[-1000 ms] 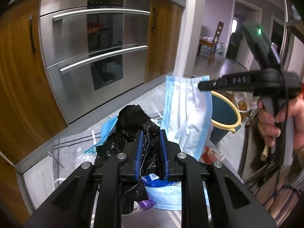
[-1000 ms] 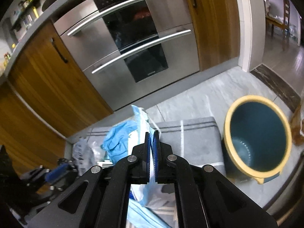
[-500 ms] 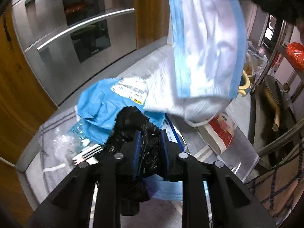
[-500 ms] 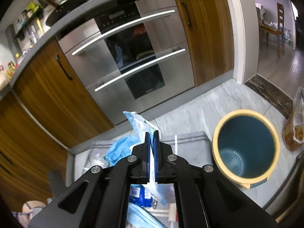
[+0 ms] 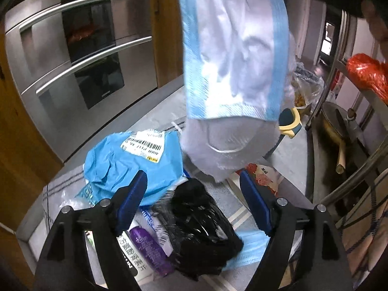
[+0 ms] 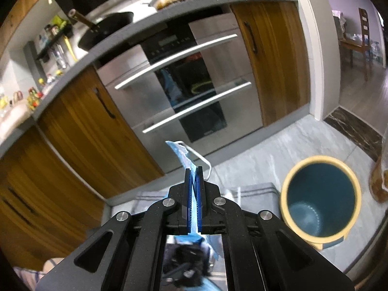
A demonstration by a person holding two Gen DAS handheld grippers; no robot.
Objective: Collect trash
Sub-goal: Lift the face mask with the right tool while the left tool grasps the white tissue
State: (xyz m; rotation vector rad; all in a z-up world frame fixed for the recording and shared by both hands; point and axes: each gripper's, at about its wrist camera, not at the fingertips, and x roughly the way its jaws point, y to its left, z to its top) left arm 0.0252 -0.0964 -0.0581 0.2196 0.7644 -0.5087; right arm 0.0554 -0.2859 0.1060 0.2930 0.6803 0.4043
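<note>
My left gripper [image 5: 191, 179] hangs over a heap of trash on a grey striped mat [image 5: 232, 208], and its jaws are opening. A crumpled black plastic bag [image 5: 201, 223] lies between the spread blue pads, which do not press on it. Around it lie a blue mailer bag [image 5: 126, 169], a purple tube [image 5: 148, 249] and a red-and-white wrapper [image 5: 264, 177]. My right gripper [image 6: 193, 169] is shut on a blue-and-white face mask [image 6: 180, 152], which dangles large in the left wrist view [image 5: 232, 48]. A teal bin with a yellow rim [image 6: 320, 201] stands open to the right.
A steel double oven [image 6: 184, 77] and wooden cabinet doors [image 6: 97, 133] line the far side of the tiled floor. A metal rack [image 5: 339, 97] with a pan [image 5: 339, 131] and a red bag stands on the right. Another mask [image 5: 249, 249] lies under the black bag.
The left jaws have spread wide and let go of the black bag, which now rests on the heap. The right gripper has risen with the mask and sees more of the counter.
</note>
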